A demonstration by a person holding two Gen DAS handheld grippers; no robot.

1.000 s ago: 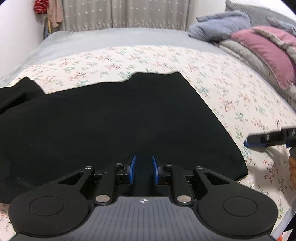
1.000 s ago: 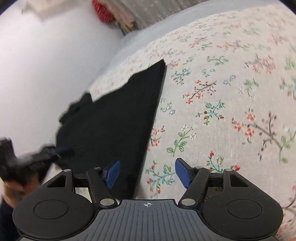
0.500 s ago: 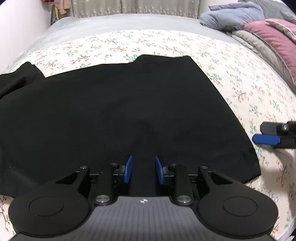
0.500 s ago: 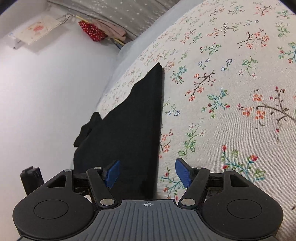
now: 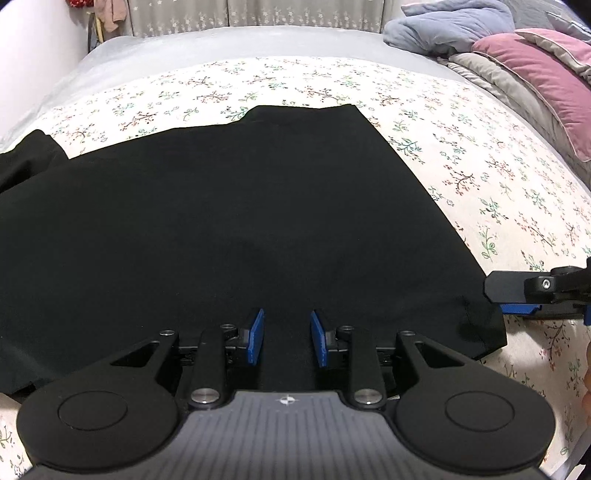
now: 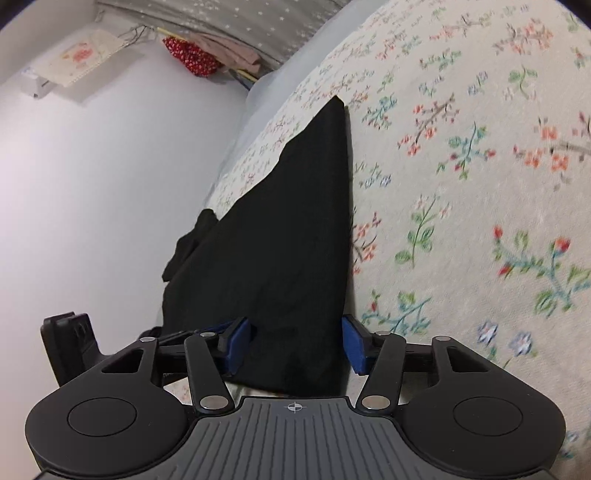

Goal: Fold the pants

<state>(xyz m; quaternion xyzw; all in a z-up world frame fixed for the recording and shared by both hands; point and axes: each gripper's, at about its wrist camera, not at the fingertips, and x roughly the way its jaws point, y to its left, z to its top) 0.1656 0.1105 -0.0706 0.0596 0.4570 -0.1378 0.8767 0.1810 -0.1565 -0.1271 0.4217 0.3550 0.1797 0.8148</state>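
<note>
Your left gripper [image 5: 286, 338] tilts steeply down over the black pants [image 5: 229, 229], which fill mid-frame on the floral bedspread [image 5: 480, 177], jaws apart, fabric between them unpinched. Your right gripper [image 6: 293, 345] has rolled; its jaws have just been closing, now straddling the pants' corner rather than bare sheet.

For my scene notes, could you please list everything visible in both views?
pants: one, black, spread flat on the bed.
floral sheet: one, cream with flowers, under the pants.
grey cover: one, far end of the bed.
bedding pile: pink, grey and blue, far right.
curtain: grey, behind the bed.
red cloth: one, hanging by the wall.
left gripper: jaws open over the pants' near edge.
right gripper: jaws have just been closing, astride the pants' corner, pads not yet pressing.
</note>
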